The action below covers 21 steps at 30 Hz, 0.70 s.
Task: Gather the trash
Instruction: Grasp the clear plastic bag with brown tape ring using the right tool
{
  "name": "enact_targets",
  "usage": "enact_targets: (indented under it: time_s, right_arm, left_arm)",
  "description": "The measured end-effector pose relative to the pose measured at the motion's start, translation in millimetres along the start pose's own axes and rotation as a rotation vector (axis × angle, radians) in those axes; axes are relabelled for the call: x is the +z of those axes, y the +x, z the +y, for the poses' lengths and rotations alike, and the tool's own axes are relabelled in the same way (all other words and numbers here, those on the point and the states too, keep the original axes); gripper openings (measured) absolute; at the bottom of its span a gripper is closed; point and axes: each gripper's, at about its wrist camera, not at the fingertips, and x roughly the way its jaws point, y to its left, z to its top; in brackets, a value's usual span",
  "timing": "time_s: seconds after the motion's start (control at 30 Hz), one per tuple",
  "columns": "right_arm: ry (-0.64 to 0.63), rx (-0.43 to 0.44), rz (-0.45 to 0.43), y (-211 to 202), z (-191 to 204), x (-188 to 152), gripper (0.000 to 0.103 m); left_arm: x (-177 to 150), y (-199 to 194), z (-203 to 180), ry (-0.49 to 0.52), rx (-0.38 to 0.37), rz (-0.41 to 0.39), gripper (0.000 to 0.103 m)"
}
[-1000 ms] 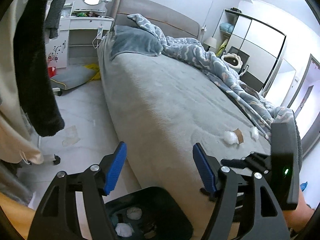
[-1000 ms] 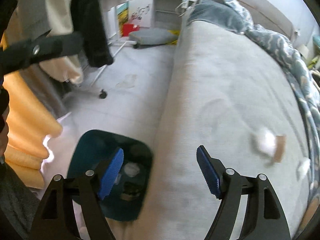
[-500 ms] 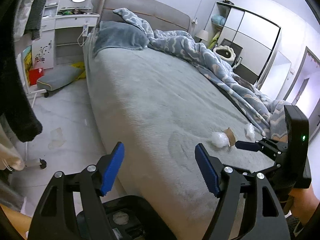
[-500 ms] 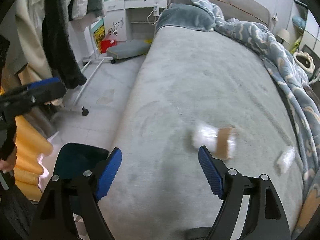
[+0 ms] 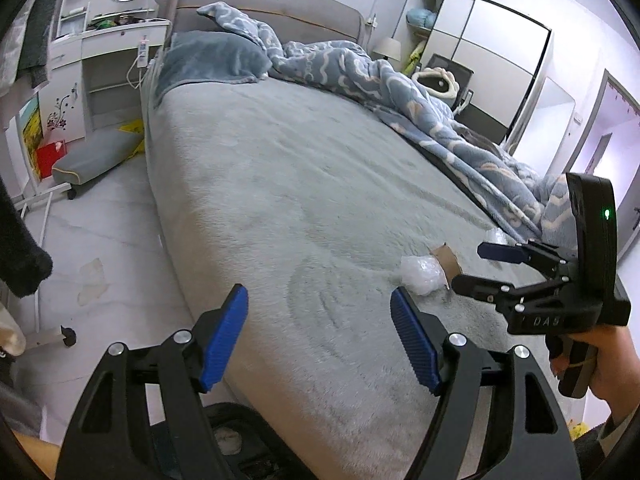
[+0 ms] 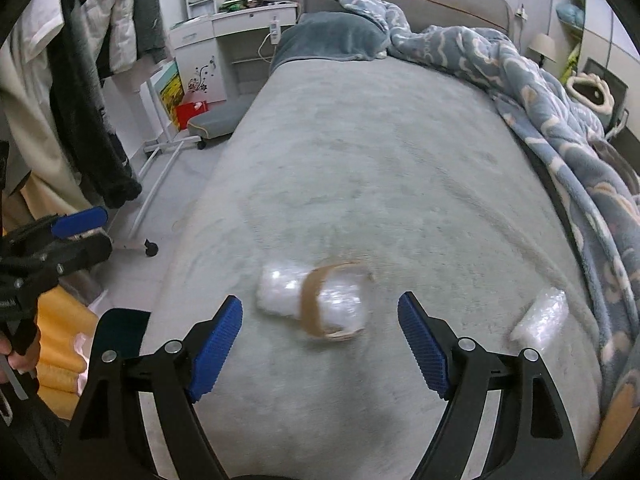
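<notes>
A crumpled clear plastic wad with a brown cardboard ring (image 6: 316, 300) lies on the grey bed (image 6: 380, 160); it also shows in the left wrist view (image 5: 428, 270). A second plastic wad (image 6: 540, 316) lies to its right near the blue quilt. My right gripper (image 6: 320, 348) is open and empty, just short of the wad and ring; it shows from the side in the left wrist view (image 5: 476, 268). My left gripper (image 5: 320, 340) is open and empty over the bed's left edge, above the dark trash bin (image 5: 236, 440), which holds white scraps.
A rumpled blue quilt (image 6: 540, 92) covers the bed's right side. A clothes rack with hanging garments (image 6: 100, 80) and its wheeled base stand on the floor at left. A grey cushion (image 5: 96, 156) and a white desk (image 5: 112, 60) are at the back left.
Both grippers have swung up from the trash bin toward the bed. The right gripper has come close to the plastic wad with the cardboard ring. Both stay open.
</notes>
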Motion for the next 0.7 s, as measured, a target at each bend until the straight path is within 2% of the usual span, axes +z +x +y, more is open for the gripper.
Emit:
enact_targets:
  time_s: [0.3, 0.53, 0.7]
  right_arm:
    - [0.096, 0.128, -0.019, 15, -33, 0, 0.081]
    - [0.239, 0.268, -0.013, 36, -59, -3, 0.066]
    - [0.272, 0.343, -0.013, 43, -62, -3, 0.055]
  left_arm:
    - [3, 27, -14, 0.020, -0.019, 0.038, 0.076]
    - [3, 43, -24, 0.031, -0.051, 0.063, 0.076]
    - [2, 52, -32, 0.049, -0.072, 0.078, 0.076]
